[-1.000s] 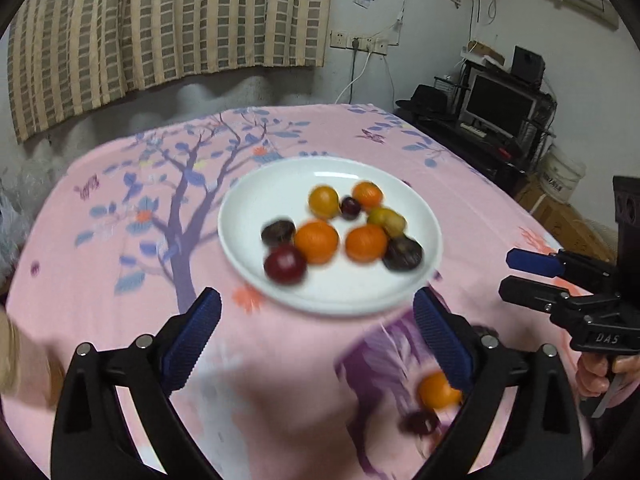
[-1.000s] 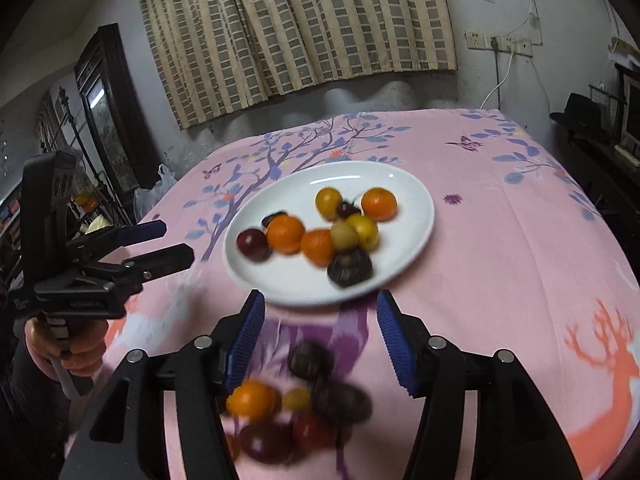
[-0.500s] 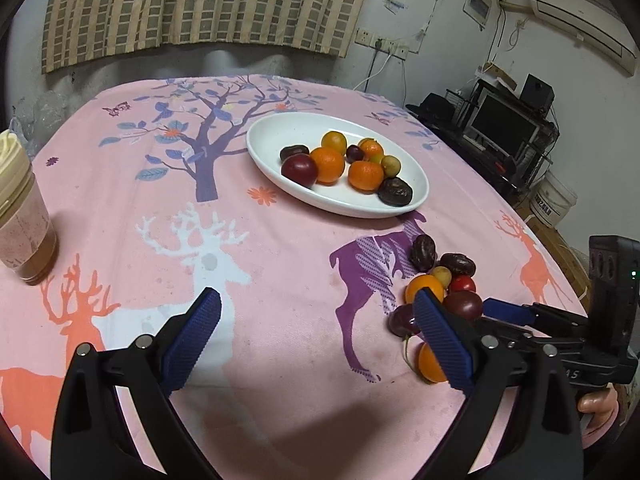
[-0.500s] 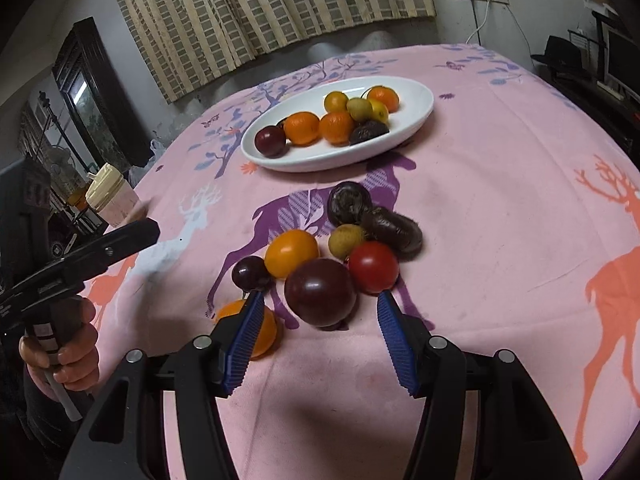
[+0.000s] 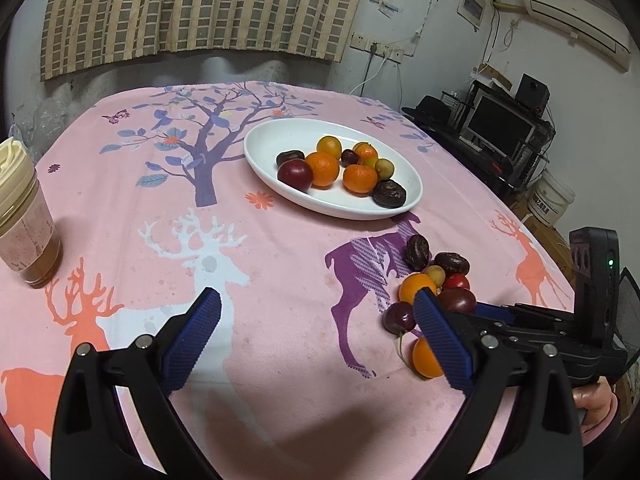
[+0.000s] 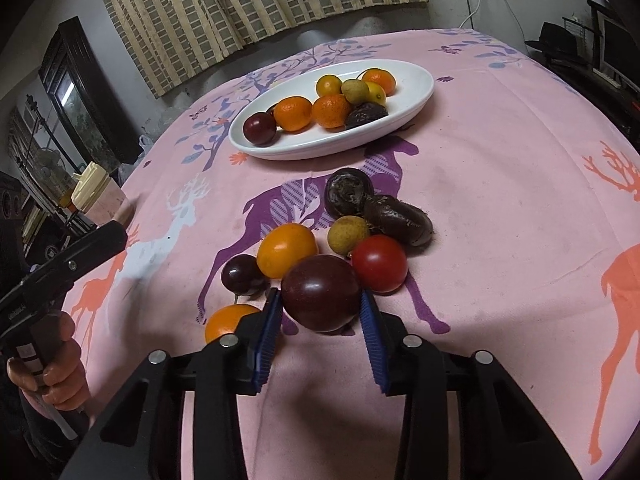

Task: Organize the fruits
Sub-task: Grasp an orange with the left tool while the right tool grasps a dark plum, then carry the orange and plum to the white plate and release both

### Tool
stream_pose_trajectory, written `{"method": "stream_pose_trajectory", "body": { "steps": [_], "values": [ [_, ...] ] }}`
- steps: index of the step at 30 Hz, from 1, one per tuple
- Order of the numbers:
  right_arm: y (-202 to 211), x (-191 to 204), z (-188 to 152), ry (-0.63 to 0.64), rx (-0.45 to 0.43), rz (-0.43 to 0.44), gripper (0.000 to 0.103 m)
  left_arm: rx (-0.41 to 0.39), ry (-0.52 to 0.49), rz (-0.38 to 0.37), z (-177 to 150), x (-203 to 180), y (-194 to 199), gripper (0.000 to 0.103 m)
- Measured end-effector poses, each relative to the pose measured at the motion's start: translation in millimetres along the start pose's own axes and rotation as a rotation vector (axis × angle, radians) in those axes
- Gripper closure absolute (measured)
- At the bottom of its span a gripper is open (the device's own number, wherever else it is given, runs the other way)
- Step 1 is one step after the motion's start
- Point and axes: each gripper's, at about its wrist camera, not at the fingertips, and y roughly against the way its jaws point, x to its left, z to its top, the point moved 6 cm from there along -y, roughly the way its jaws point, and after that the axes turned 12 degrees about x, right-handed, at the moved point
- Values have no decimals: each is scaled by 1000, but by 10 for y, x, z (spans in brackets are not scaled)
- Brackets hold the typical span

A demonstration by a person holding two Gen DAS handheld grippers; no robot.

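A white oval plate (image 6: 416, 92) holds several fruits: oranges, a dark plum, small yellow ones. It also shows in the left wrist view (image 5: 280, 136). A loose heap lies on the pink cloth in front of it. My right gripper (image 6: 320, 312) has closed on the big dark plum (image 6: 320, 296) at the heap's near edge, pads touching both sides. A red tomato (image 6: 380, 262), an orange fruit (image 6: 286, 250) and a cherry (image 6: 242, 274) sit beside it. My left gripper (image 5: 316, 320) is open and empty above the cloth, left of the heap (image 5: 436, 276).
A lidded jar (image 5: 20, 216) of brownish drink stands at the table's left edge. A small orange (image 6: 226, 320) lies by the right gripper's left finger. Shelving with a monitor (image 5: 500, 124) stands beyond the table's right side.
My right gripper has moved forward around the dark plum and its jaws have narrowed onto it. My left gripper has drifted slightly, still open.
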Motion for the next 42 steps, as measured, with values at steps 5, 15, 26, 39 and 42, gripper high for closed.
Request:
{"method": "stream_pose_trajectory", "body": {
  "steps": [5, 15, 26, 39, 42],
  "values": [
    [231, -79, -87, -30, -63, 33, 64, 59, -198, -115, -159, -443, -56, 21],
    [393, -228, -185, -66, -95, 46, 64, 148, -437, -71, -495, -1012, -409, 54],
    [373, -243, -230, -63, -91, 72, 64, 210, -406, -100, -442, -1002, -615, 62],
    [463, -269, -85, -34, -106, 76, 64, 183, -371, -160, -247, -999, -420, 66],
    [560, -217, 201, 0, -144, 70, 64, 128, -316, -199, 142, -880, -243, 66]
  ]
}}
